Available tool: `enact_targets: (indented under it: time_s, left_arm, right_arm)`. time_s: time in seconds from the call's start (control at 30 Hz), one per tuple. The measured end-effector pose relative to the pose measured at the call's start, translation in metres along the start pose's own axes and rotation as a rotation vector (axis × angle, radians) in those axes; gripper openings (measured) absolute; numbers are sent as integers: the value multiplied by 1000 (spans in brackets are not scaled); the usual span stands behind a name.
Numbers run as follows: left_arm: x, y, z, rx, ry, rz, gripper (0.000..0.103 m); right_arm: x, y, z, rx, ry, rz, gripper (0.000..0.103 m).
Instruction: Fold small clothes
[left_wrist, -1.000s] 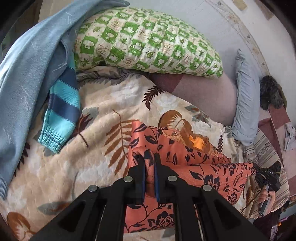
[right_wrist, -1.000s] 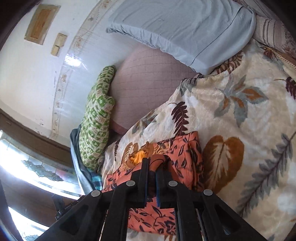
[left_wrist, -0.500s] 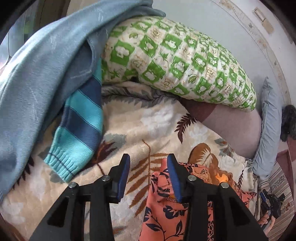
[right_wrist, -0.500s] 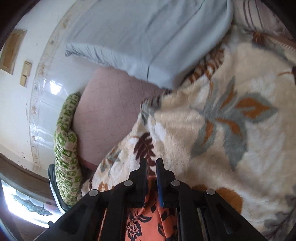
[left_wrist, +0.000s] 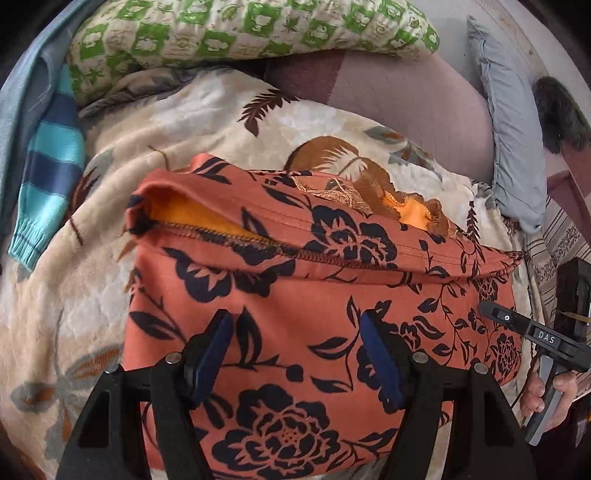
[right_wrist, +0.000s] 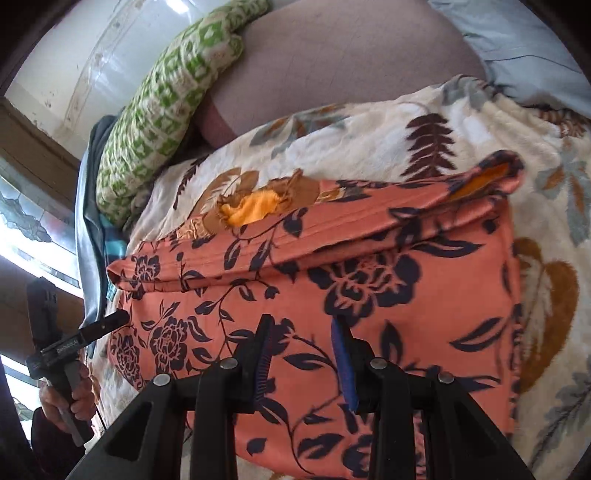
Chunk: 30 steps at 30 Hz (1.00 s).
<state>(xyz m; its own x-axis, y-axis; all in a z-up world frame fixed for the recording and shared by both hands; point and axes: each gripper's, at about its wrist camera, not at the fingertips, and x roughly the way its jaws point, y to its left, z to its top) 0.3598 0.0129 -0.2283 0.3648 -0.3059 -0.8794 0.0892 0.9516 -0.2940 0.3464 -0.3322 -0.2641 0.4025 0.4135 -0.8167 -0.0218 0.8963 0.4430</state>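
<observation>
An orange garment with a dark floral print (left_wrist: 325, 306) lies folded on the cream leaf-print blanket (left_wrist: 88, 280), its upper edge doubled over with the orange lining showing. It also shows in the right wrist view (right_wrist: 369, 295). My left gripper (left_wrist: 297, 354) is open and empty, held just above the garment's near part. My right gripper (right_wrist: 303, 354) is open and empty above the same garment. Each gripper is seen by the other camera: the right one (left_wrist: 532, 332) at the garment's right edge, the left one (right_wrist: 74, 343) at its left edge.
A green-and-white patterned pillow (left_wrist: 240, 33) and a mauve cushion (left_wrist: 413, 99) lie at the head of the bed. A blue striped knit sleeve (left_wrist: 48, 177) lies left. A grey-blue pillow (left_wrist: 513, 122) lies right. A window (right_wrist: 22, 236) is at far left.
Both grippers let go of the orange garment and opened. The garment now lies folded over on the blanket, and both grippers have pulled back toward its near edge.
</observation>
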Motion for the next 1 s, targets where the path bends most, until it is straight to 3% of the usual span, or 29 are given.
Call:
enact_targets:
  time_s: [0.1,0.23,0.4,0.5,0.6,0.77,0.8,0.87,0.93,1.0]
  left_arm:
    - [21,-1,24,-12,14,14,72]
    - [37,2,72,-51,-9,17,72]
    - [16,12,116,-130,-131,65,72]
    - [-4,10,98,-73,-127,47,72]
    - [-17,8,53,5,-107,102,72]
    - [-3,24,-16,33,-34,325,72]
    - [4,31,-23,25,-16,366,81]
    - [-1,48,-30,-57,-25,324,84]
    - [-18,54,-29,-106,11,312,84]
    - [-52,54,-32,-77,-56,312,84]
  right_arm:
    - [33,15,21,-42,-3,-42,35]
    - [47,14,68,-29,-88,-73,35]
    - [15,-10,103,84,-250,-57,35]
    - [-18,-19,86,50,-274,-65,35]
    - [-47,-31,56,25,-230,-97,35]
    - [-62,-37,-20,-18,-158,-172,35]
    - [-55,-42,-33,-4,-125,-183,35]
    - [-37,-58,-52,40,-40,-213,32]
    - [-49,-58,-64,57,-57,-214,31]
    - [-72,-44,-71,46,-73,-194,32]
